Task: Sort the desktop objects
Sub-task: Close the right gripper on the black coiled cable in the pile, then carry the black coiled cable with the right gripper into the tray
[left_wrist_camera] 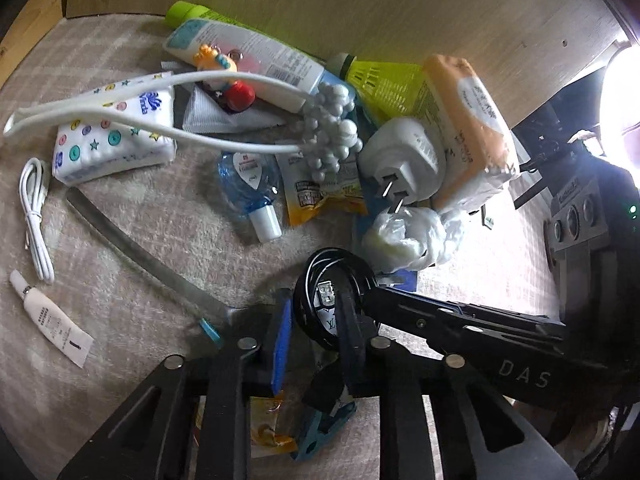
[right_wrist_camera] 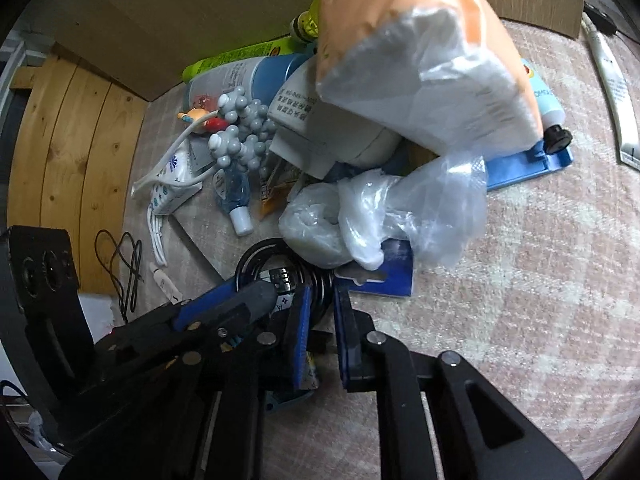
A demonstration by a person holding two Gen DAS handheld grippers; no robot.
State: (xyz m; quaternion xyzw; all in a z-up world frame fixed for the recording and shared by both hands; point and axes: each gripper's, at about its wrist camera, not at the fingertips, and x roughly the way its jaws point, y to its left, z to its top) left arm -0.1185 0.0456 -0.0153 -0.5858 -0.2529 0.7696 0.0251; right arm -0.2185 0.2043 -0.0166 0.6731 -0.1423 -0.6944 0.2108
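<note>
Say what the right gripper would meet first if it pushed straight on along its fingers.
Likely the coiled black cable lock sitting right at the right gripper fingertips, then the crumpled plastic bag behind it; depth is unclear.

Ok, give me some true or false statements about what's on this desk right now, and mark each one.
The left tool and right tool both grip the black coiled cable lock: true.
The white plug adapter sits in a socket: false, it lies on the pile with its prongs bare.
The blue sanitizer bottle stands upright: false, it lies on its side.
A bundled white cable lies beside the Vinda tissue pack: true.
</note>
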